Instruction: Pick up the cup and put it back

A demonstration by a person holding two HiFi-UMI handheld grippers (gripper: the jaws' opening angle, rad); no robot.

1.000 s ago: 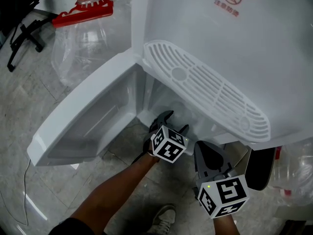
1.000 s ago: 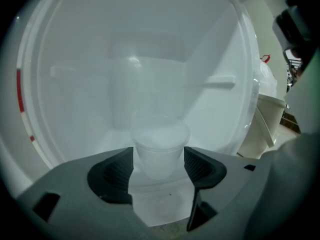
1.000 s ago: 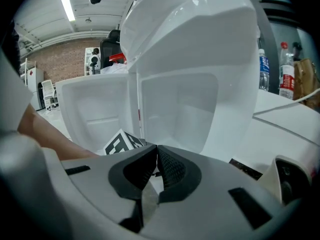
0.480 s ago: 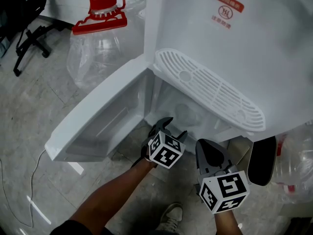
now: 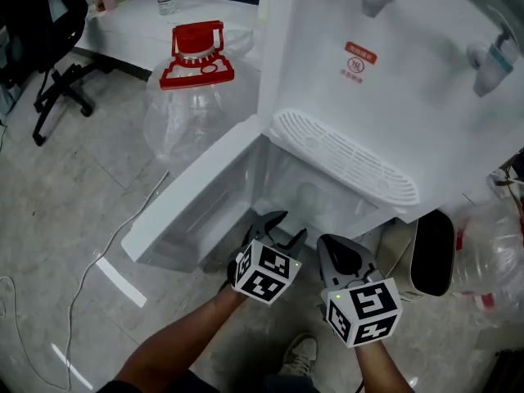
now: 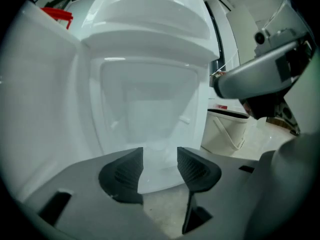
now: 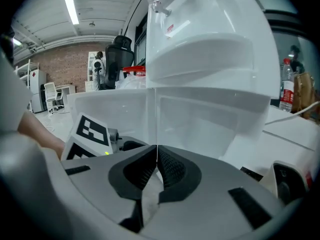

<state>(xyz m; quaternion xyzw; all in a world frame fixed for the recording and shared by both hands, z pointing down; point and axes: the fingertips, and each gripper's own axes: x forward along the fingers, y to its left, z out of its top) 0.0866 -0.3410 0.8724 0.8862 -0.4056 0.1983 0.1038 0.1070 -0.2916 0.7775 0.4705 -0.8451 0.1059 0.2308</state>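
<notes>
A white water dispenser (image 5: 385, 80) stands with its lower cabinet door (image 5: 192, 199) swung open to the left. Inside the cabinet (image 5: 327, 199) a faint pale round shape (image 5: 308, 193) shows; I cannot tell whether it is the cup. My left gripper (image 5: 286, 223) hovers at the cabinet's mouth, pointing in. Its jaws are closing, with a gap still between the pads and nothing in it (image 6: 160, 156). My right gripper (image 5: 336, 246) sits just to the right and lower, shut with nothing in it (image 7: 157, 154).
A large clear water bottle with a red cap (image 5: 196, 56) stands behind the open door. A beige bin with a black lid (image 5: 430, 252) is right of the cabinet, with more clear bottles (image 5: 491, 260) beyond it. An office chair (image 5: 53, 84) and a floor cable (image 5: 115, 228) lie to the left.
The head view has risen and pulled back, taking in more of the dispenser and floor. Both grippers stay low before the open cabinet, the left one drawn slightly out of the opening.
</notes>
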